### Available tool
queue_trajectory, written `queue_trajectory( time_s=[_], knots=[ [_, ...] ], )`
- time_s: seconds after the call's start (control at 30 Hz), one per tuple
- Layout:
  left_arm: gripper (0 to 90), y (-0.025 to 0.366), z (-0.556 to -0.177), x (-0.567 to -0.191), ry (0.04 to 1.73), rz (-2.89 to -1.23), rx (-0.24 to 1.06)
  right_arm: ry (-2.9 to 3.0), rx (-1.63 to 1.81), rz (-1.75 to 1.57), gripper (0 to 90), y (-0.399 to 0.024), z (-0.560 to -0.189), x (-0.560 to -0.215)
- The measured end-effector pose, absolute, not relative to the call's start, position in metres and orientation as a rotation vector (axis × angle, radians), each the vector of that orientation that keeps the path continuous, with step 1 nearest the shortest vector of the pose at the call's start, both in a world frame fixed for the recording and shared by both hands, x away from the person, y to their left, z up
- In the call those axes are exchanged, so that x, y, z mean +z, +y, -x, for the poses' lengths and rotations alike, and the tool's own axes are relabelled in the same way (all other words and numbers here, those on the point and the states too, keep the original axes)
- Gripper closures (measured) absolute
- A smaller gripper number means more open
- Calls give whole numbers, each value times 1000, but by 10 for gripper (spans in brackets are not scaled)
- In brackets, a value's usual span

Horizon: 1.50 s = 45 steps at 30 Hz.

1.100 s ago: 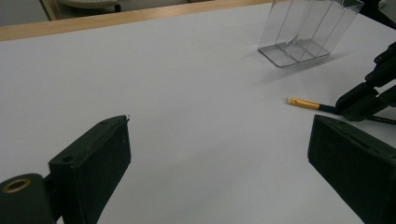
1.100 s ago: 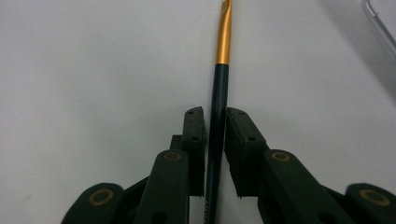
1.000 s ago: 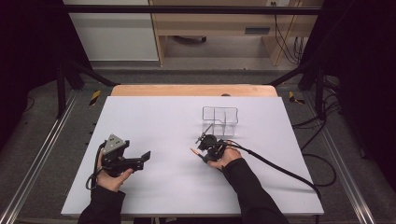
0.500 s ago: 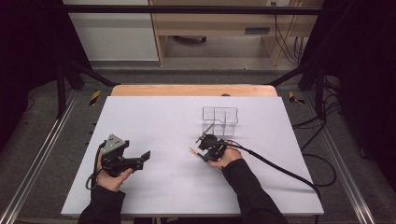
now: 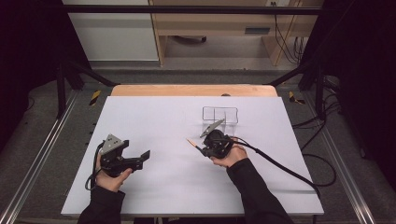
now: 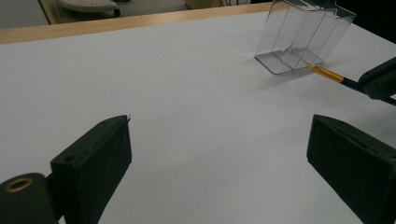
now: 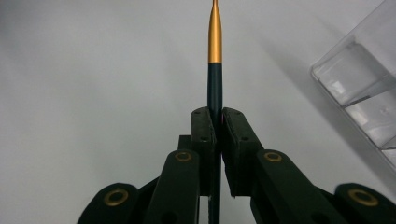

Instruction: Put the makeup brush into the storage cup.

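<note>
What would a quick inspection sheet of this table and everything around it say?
Surface: white table top, wooden strip along its far edge.
Job's things: pen with dark barrel and gold tip; clear plastic organizer with compartments, upright on the far right part.
Clutter: nothing seen.
Grippers: right gripper shut on the pen, whose gold tip sticks out in front, near the organizer; left gripper has jaws wide apart, nothing between them.
Cables: black cable trails from the right gripper over the table's right edge.
Surroundings: metal frame rails, grey floor, wooden furniture beyond the table.
</note>
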<state>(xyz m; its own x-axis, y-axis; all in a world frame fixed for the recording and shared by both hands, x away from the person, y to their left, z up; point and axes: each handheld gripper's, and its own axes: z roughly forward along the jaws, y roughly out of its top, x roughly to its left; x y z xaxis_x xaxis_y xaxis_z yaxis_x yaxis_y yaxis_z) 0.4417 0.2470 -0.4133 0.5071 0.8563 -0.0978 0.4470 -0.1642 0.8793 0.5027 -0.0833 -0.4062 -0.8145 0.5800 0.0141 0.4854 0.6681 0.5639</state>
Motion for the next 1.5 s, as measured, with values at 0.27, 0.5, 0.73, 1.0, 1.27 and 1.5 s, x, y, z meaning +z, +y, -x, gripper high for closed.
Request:
queue_trajectory(
  time_s=[0.27, 0.5, 0.73, 1.0, 1.27, 1.5],
  knots=[
    [59, 245, -438, -408, 1073, -1759, 522, 2645, 999, -848, 841, -89, -495, -394],
    [61, 241, -435, -403, 1050, -1738, 511, 2577, 1108, -854, 841, -97, -487, -387],
    [63, 237, -432, -399, 1039, -1716, 503, 2499, 1242, -855, 841, -106, -481, -386],
    [66, 229, -432, -397, 1030, -1698, 489, 2429, 1367, -855, 841, -108, -476, -394],
    [71, 222, -434, -392, 1024, -1672, 468, 2364, 1460, -837, 841, -106, -470, -395],
    [75, 210, -439, -385, 999, -1652, 449, 2323, 1514, -841, 841, -103, -469, -401]
  ],
)
